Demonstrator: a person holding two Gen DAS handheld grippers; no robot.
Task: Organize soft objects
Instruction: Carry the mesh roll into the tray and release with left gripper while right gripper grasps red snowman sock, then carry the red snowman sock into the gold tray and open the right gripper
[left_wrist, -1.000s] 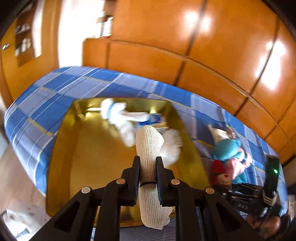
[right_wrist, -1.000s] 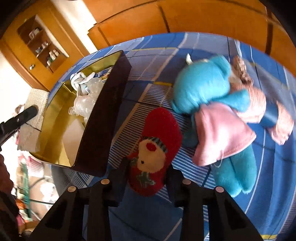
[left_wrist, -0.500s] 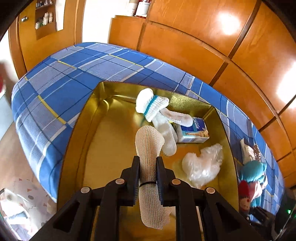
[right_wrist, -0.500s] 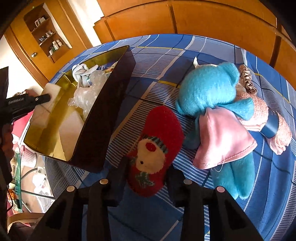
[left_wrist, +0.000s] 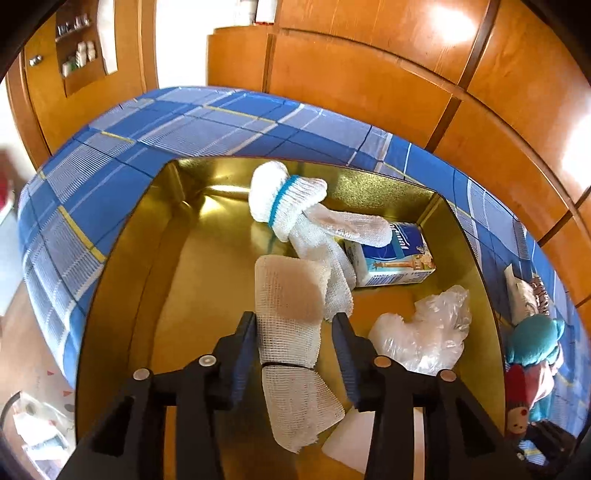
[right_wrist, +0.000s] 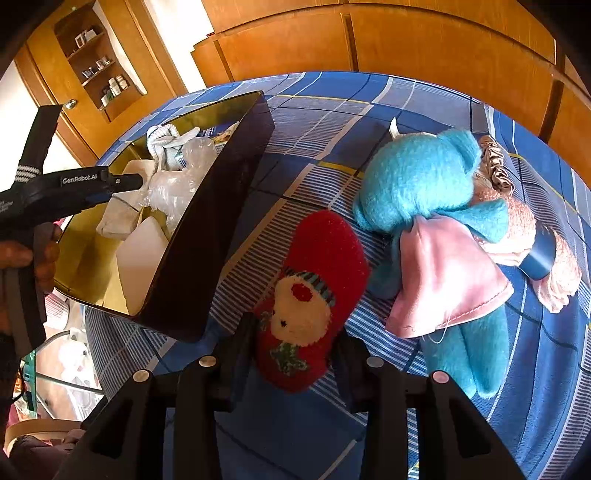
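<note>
My left gripper (left_wrist: 295, 325) hangs inside the gold-lined box (left_wrist: 122, 258), and its jaws are opening. A white gauze roll (left_wrist: 288, 306) stands between them; it touches the left finger, with a gap at the right finger. My right gripper (right_wrist: 295, 332) is shut on the toe of a red sock with a snowman face (right_wrist: 314, 288), which lies on the blue plaid bedcover (right_wrist: 332, 110). Beside the sock lie a blue plush bear (right_wrist: 417, 181) and a pink cloth (right_wrist: 443, 277).
In the box lie white knit gloves (left_wrist: 284, 199), a tissue pack (left_wrist: 399, 258), a crumpled plastic bag (left_wrist: 424, 328) and a white block (left_wrist: 354, 439). The box's dark wall (right_wrist: 207, 236) stands left of the sock. Wooden panels close the far side. A hand (right_wrist: 22, 258) holds the left gripper.
The left gripper sank into the box with the gauze roll, then its jaws parted from the roll. The right gripper stayed still on the red sock.
</note>
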